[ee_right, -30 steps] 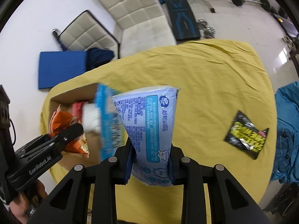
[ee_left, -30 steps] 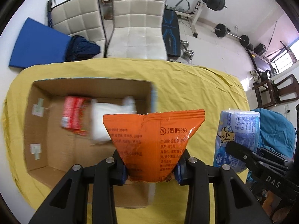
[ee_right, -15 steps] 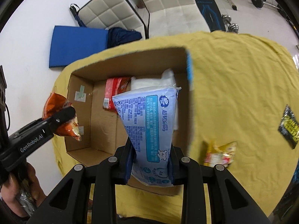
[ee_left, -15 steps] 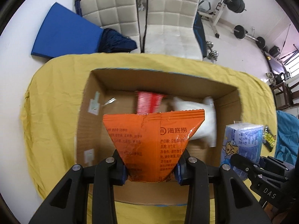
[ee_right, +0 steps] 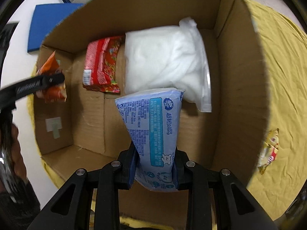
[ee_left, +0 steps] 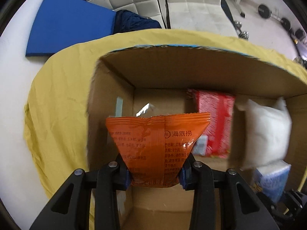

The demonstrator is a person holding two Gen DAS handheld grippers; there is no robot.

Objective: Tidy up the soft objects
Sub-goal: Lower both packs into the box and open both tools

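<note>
My left gripper (ee_left: 154,174) is shut on an orange snack bag (ee_left: 155,140) and holds it over the left part of an open cardboard box (ee_left: 172,65). My right gripper (ee_right: 154,172) is shut on a light blue tissue pack (ee_right: 153,126) and holds it inside the same box (ee_right: 236,80). On the box floor lie a red packet (ee_right: 100,67) and a white pillow-like bag (ee_right: 165,61); both also show in the left wrist view, the red packet (ee_left: 216,122) and the white bag (ee_left: 266,132). The left gripper with the orange bag (ee_right: 53,80) shows at the box's left side.
The box stands on a yellow tablecloth (ee_left: 57,103). A small yellow-red snack packet (ee_right: 268,149) lies on the cloth right of the box. Behind the table are two white chairs (ee_left: 193,2), a blue mat (ee_left: 69,23) and gym weights.
Both grippers have moved forward and down toward the box with their packs. The box now fills both views and the tissue pack is inside it.
</note>
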